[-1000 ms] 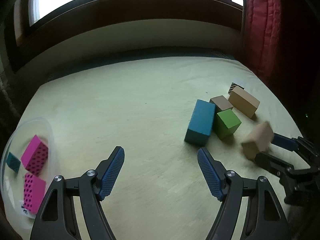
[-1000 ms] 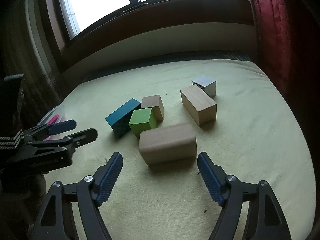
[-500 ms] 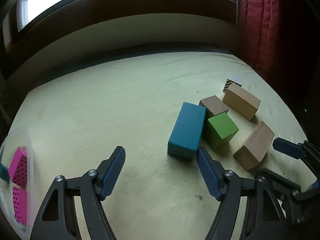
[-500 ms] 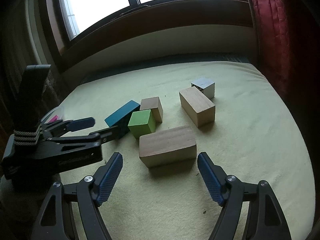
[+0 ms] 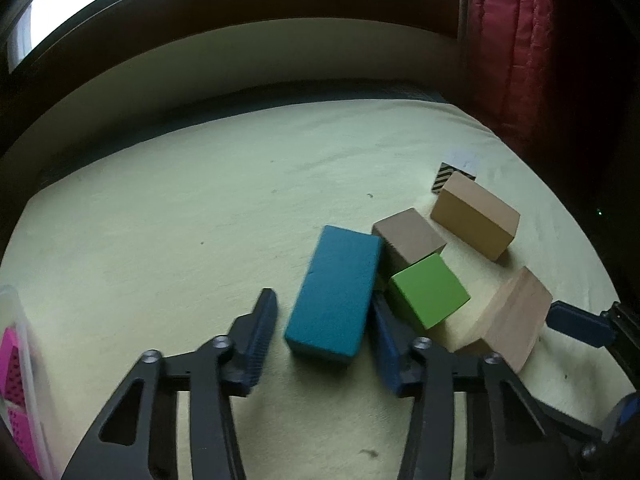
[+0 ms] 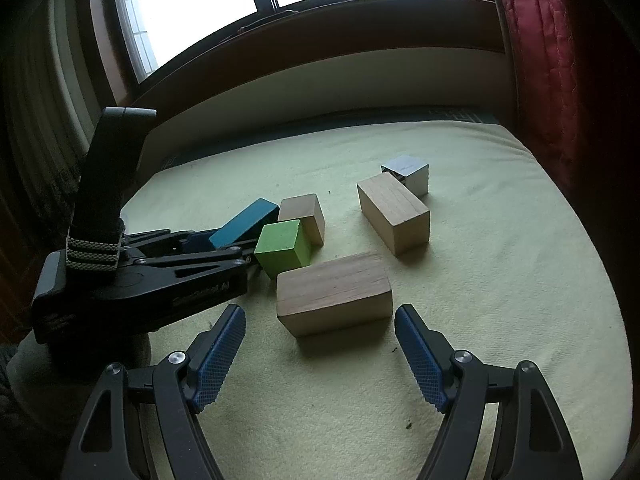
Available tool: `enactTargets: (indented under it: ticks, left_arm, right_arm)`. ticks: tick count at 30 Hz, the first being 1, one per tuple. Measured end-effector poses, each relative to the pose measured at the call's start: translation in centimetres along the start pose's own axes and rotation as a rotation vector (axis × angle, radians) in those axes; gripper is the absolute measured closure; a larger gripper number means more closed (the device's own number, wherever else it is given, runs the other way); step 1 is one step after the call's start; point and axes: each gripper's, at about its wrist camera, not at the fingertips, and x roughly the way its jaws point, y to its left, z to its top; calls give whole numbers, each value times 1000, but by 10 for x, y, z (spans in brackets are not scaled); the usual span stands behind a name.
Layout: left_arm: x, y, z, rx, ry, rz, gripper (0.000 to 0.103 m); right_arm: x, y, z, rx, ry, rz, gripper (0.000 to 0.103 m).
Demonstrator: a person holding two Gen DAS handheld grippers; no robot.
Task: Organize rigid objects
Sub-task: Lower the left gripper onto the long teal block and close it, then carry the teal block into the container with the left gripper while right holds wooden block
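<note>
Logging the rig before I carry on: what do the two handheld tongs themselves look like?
Both tongs are black plastic clamp-style frames with silver rivets at the pivots and blue cross-hatched rubber pads on the fingertips. The left tongs and right tongs look alike. In the right wrist view, the left unit has a tall black handle block bound by a woven black-and-white strap, and faint embossed lettering.

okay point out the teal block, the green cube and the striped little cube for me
teal block (image 5: 336, 294), left wrist view, middle of its top face.
green cube (image 5: 430, 294), left wrist view, middle of its top face.
striped cube (image 5: 440, 178), left wrist view, its striped side face.
</note>
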Motion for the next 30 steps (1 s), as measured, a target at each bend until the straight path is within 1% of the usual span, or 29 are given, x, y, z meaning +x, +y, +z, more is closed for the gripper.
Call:
enactTargets:
  ticks: [1,3,4,11,16,21,25,30]
  left_arm:
    - [0,-1,0,0,-4,-5,66]
    - [0,-1,0,-5,-10,-7,68]
    - [-1,0,-1,-11,-15,-9,72]
    - [-10,8,-9,-55,-24,3,72]
    - [-23,13,-18,-75,-43,38,72]
    - [-38,19,-24,-94,-62,57,72]
    - [-53,28,-32,-104,-84,58,72]
    - [-65,29,-35,-110,-107,54,72]
  right_arm:
    - [0,0,0,1,0,1,23]
    - [0,0,0,2,1,2,23]
    - [0,0,0,3,1,3,23]
    - [1,-1,0,3,3,2,23]
    - [1,-1,0,3,4,-2,23]
    - [4,0,1,6,10,-14,23]
    - [6,0,2,4,13,-24,23]
    - [8,1,2,14,19,-42,23]
